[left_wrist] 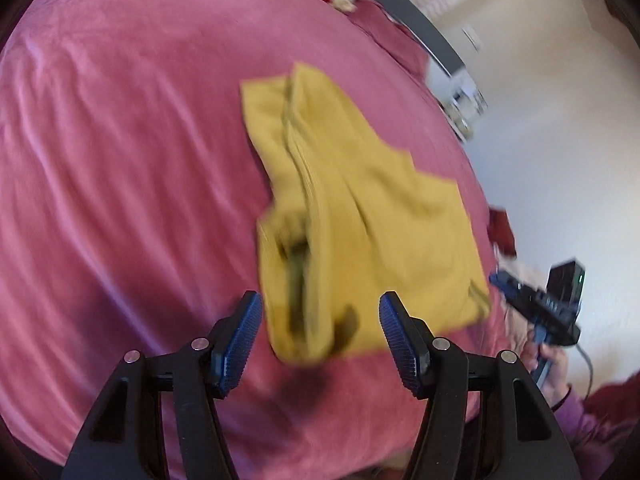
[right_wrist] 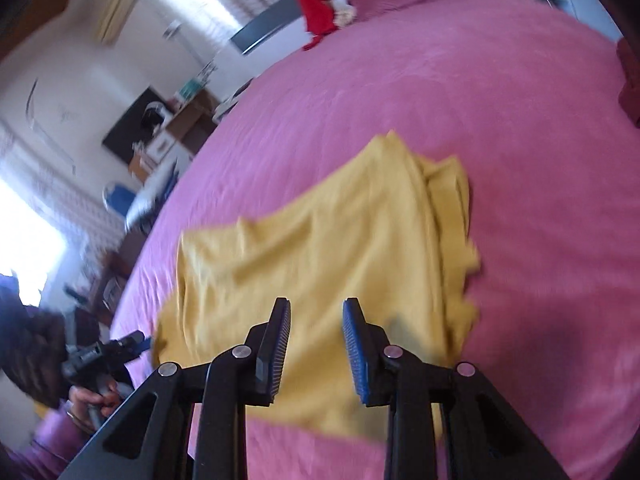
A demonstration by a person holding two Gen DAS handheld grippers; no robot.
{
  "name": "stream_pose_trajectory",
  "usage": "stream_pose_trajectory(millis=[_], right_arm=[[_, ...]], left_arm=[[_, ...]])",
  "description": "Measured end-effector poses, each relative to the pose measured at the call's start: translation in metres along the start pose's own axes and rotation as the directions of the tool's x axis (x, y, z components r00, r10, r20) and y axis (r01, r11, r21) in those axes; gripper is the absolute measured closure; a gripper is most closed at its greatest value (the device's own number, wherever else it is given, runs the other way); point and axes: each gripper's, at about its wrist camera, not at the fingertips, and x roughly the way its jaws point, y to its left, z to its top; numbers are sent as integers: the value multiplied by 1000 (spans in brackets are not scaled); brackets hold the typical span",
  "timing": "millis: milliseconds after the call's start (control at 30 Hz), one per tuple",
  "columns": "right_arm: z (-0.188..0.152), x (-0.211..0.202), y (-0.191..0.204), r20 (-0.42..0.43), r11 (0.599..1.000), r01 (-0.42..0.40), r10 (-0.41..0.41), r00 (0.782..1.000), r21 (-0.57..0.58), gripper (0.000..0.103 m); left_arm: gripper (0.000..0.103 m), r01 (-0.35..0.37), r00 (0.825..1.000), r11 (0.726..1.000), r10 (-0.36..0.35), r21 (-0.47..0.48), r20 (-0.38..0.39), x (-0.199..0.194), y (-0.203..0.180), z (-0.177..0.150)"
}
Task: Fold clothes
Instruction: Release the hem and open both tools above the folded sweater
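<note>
Risk lies mostly in the loose lower edge of the yellow garment: it hangs bunched and curled near the left gripper, so a careless pinch could catch several layers at once and spoil the fold. Both views are smeared, which suggests quick motion, and a hasty grab may drag the cloth across the pink bed cover. Left fingers stand well apart, empty. The right gripper has its fingers narrowly apart, nothing clamped. Mustard-yellow, soft and partly doubled over, the garment lies rumpled on the bed, a ribbed band running down it.
</note>
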Motion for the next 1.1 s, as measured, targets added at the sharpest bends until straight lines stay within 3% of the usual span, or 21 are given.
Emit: stream_pose_trajectory(millis=[100, 167, 267, 333, 367, 433, 467, 500, 600, 767, 867, 967, 1067, 1100], right_arm=[[-24, -1, -1, -10, 999, 42, -42, 999, -5, 75], [-33, -1, -14, -28, 998, 66, -67, 997, -22, 75], [-41, 2, -30, -48, 992, 120, -122, 991, -43, 75], [-41, 2, -37, -52, 987, 156, -158, 986, -40, 78], [-41, -2, -41, -43, 986, 162, -164, 986, -28, 78], [-40, -15, -51, -22, 981, 196, -196, 980, -5, 78], [-40, -24, -57, -9, 978, 209, -209, 978, 6, 78], [-40, -32, -60, 3, 975, 221, -221, 975, 12, 77], [-40, -55, -64, 40, 966, 258, -259, 965, 20, 77], [-46, -79, -79, 56, 978, 199, -203, 978, 70, 75], [-47, -70, -78, 1, 985, 173, -173, 985, 22, 75], [-48, -50, -69, -40, 990, 142, -143, 989, -26, 75], [-51, -30, -64, -71, 995, 93, -96, 993, -48, 75], [-52, -26, -62, -74, 996, 73, -77, 994, -56, 77]], left_arm=[[40, -91, 996, 988, 92, 128, -5, 11, -17, -24], [40, -161, 986, 964, 165, 213, 0, 17, -24, -36], [40, -141, 990, 965, 143, 220, 6, 16, -13, -32], [56, -133, 989, 959, 144, 250, -28, 12, -7, -28], [71, -138, 986, 953, 158, 270, -51, 11, -5, -26], [79, -129, 981, 941, 168, 314, -100, 6, 0, -24], [90, -143, 975, 928, 192, 344, -111, 5, 0, -24], [91, -172, 968, 908, 227, 381, -103, 1, 0, -26], [91, -256, 942, 833, 330, 490, -68, -10, 1, -34], [89, -260, 959, 848, 282, 462, 22, -29, 2, -38], [78, -188, 979, 878, 204, 440, 11, -30, -1, -34], [60, -143, 985, 881, 169, 452, -17, -4, -17, -28], [59, -129, 984, 881, 172, 455, -54, 19, -25, -28], [59, -149, 977, 867, 202, 476, -61, 24, -29, -29]])
